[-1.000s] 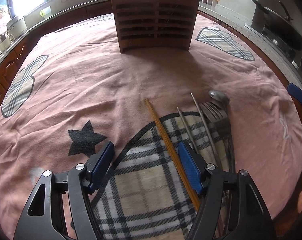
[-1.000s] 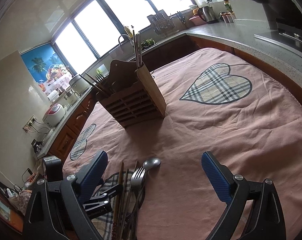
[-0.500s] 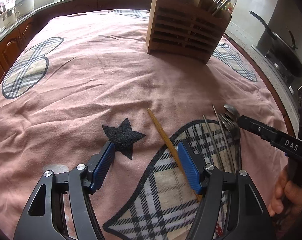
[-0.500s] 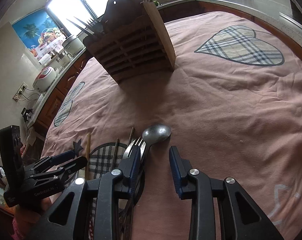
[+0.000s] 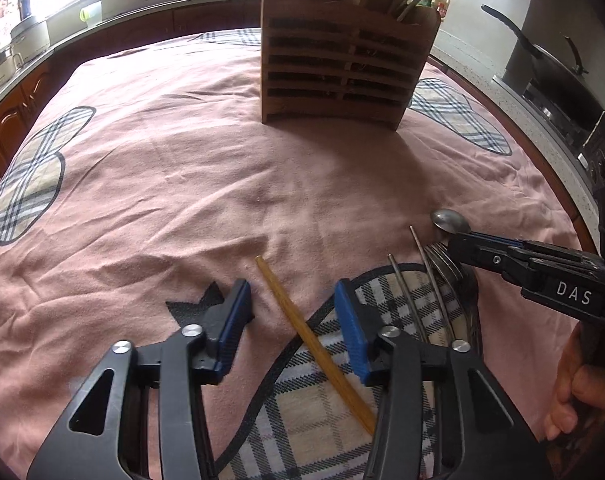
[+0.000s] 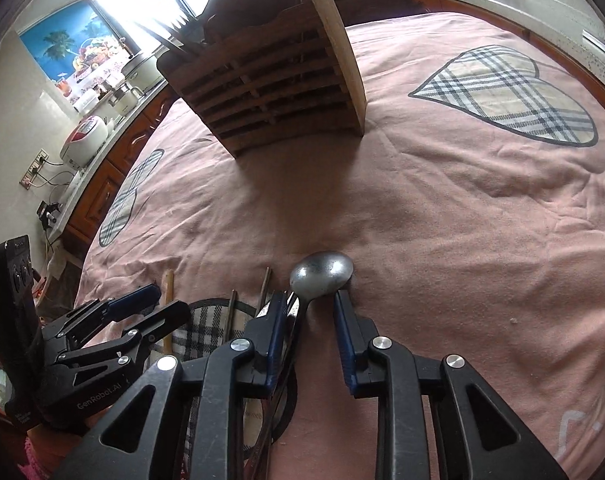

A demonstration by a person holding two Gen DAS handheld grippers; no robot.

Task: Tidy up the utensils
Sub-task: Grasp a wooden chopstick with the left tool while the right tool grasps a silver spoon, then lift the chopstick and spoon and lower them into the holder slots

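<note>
A wooden utensil rack [image 5: 346,60] stands at the far side of the pink cloth; it also shows in the right wrist view [image 6: 270,68], with utensils in it. A wooden chopstick [image 5: 314,344] lies between the fingers of my open left gripper [image 5: 290,320]. Two metal chopsticks [image 5: 406,296] and a fork [image 5: 442,258] lie to its right. A metal spoon [image 6: 320,272] lies with its neck between the fingers of my right gripper [image 6: 310,308], which is partly closed around it without touching.
Pink cloth [image 5: 182,168] with plaid hearts covers the round table. A wok [image 5: 542,56] sits on the stove at right. A rice cooker [image 6: 82,142] and pots stand on the left counter.
My left gripper has moved so the wooden chopstick lies between its fingers. My right gripper has come down over the spoon neck and narrowed.
</note>
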